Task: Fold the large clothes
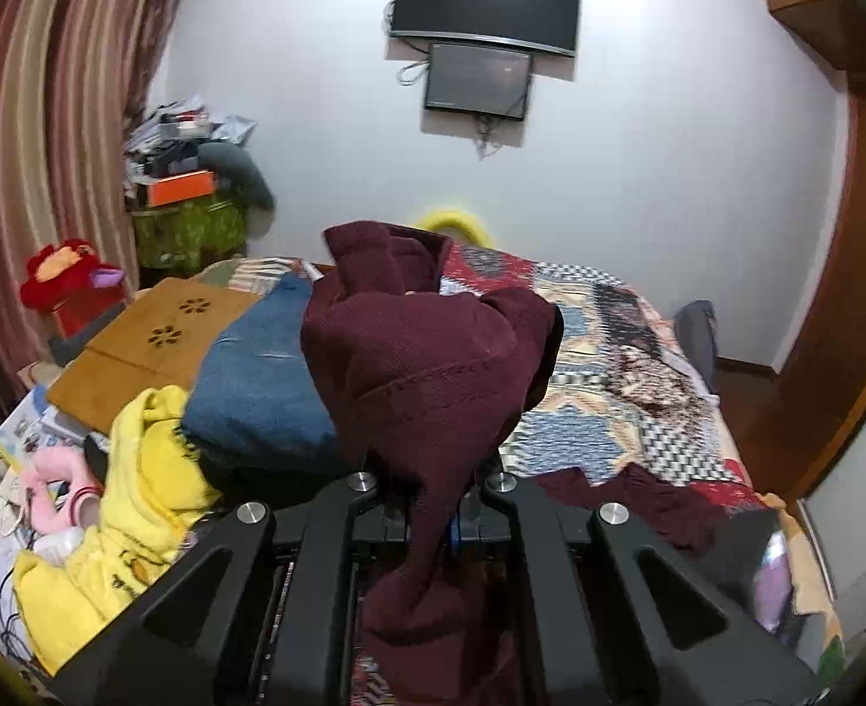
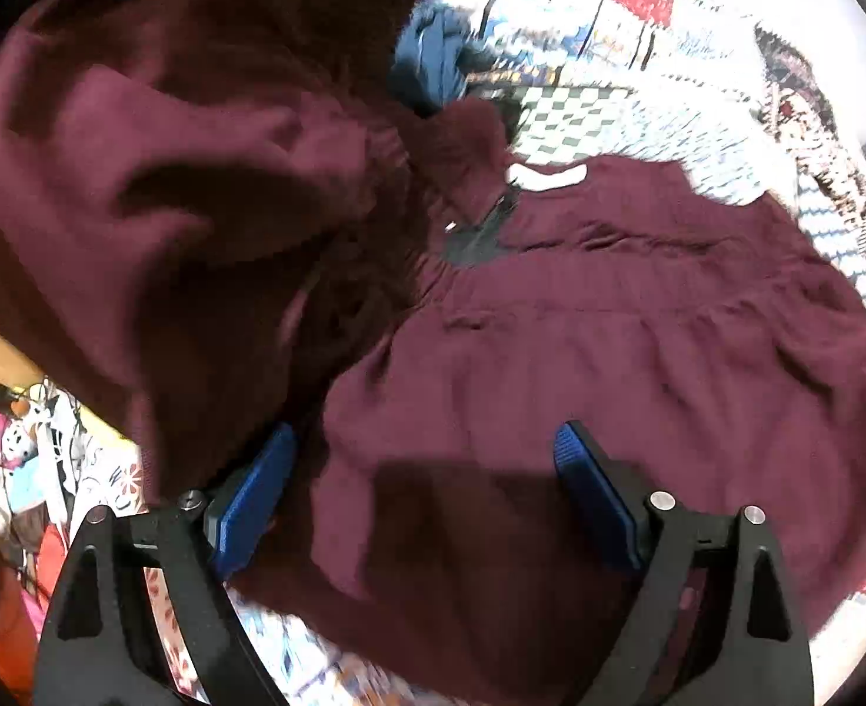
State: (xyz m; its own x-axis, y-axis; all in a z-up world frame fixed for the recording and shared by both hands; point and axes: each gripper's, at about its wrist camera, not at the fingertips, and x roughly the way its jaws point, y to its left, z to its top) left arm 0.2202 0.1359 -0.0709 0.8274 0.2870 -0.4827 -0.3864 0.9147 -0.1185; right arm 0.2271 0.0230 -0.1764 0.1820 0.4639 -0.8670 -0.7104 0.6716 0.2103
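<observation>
The left gripper (image 1: 433,506) is pressed together on a bunch of maroon knit sweater (image 1: 427,365), which is lifted and drapes in a heap over the jaws, hiding the fingertips. The right gripper (image 2: 427,470) points steeply down with its blue pads (image 2: 586,488) spread wide and nothing between them. Directly beneath it the rest of the sweater (image 2: 609,341) lies flat on the patterned bedspread (image 2: 609,29) — collar at the far end, long axis running away from the tool. The raised fold hangs to its left, so the right gripper is nearer the flat part and is likely to grip it next.
</observation>
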